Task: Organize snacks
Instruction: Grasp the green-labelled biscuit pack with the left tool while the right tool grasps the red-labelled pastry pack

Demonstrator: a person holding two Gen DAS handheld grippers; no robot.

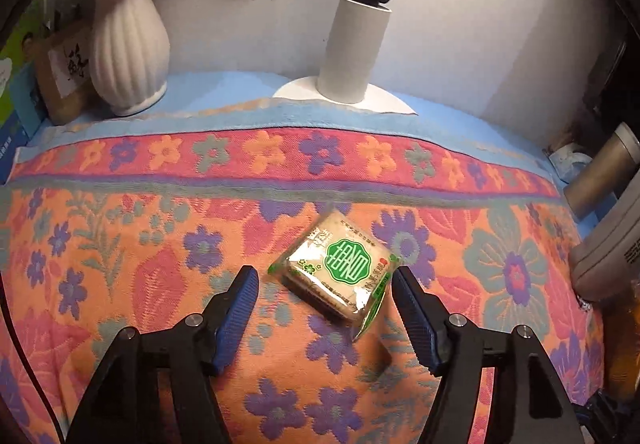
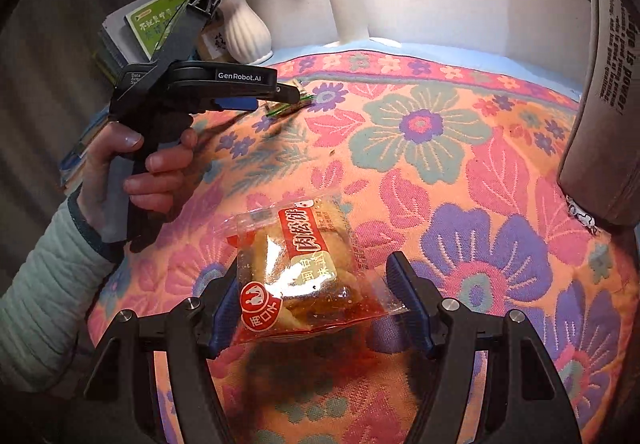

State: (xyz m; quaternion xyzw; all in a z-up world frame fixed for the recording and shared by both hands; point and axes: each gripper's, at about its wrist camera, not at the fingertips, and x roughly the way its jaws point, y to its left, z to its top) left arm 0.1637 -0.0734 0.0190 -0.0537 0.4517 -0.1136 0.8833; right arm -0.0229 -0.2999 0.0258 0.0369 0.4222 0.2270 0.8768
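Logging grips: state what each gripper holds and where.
Right gripper holds the red-labelled pastry packet across its side edges, near the round-logo end. Left gripper holds nothing; the green-labelled snack packet lies loose between its open jaws.

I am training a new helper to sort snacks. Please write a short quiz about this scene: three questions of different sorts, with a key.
1. True or false: the left tongs grip the green packet.
2. What is clamped in the right tongs?
A. the red packet
B. a blue cup
C. nothing
3. Fill in the blank: the green packet lies on the floral ____.

Key
1. False. The tongs are open and the packet lies untouched between their tips.
2. A
3. cloth
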